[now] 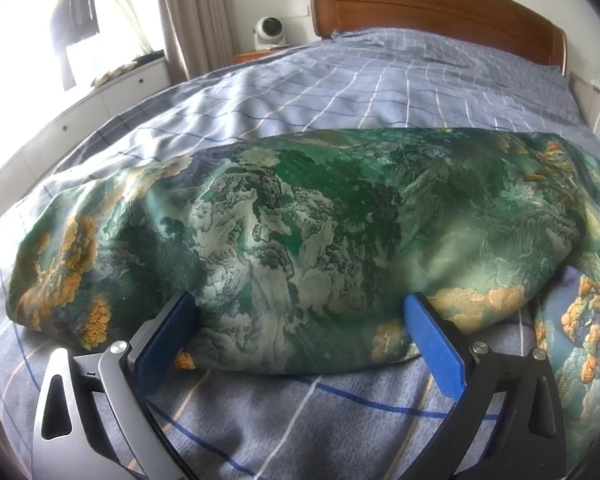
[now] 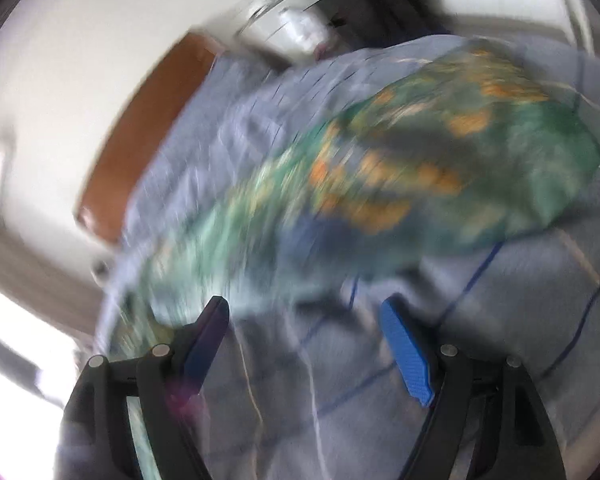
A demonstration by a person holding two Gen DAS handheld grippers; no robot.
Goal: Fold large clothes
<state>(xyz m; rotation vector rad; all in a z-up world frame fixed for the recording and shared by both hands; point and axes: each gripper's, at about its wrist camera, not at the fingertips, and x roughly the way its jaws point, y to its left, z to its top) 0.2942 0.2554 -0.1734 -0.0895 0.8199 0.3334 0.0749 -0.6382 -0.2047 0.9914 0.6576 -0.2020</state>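
Bedroom daylight falls on a blue checked bedsheet, where a green, orange-flecked landscape-print garment lies bunched across the near half. Its front fold sits between the left gripper's spread blue fingers, apparently readied for pinching. Well apart in its blurred view, the right gripper gapes empty over bare sheet beneath a wooden headboard.

Bed, blue checked sheet; wooden headboard far right; bright window, beige curtain far left; white walls.
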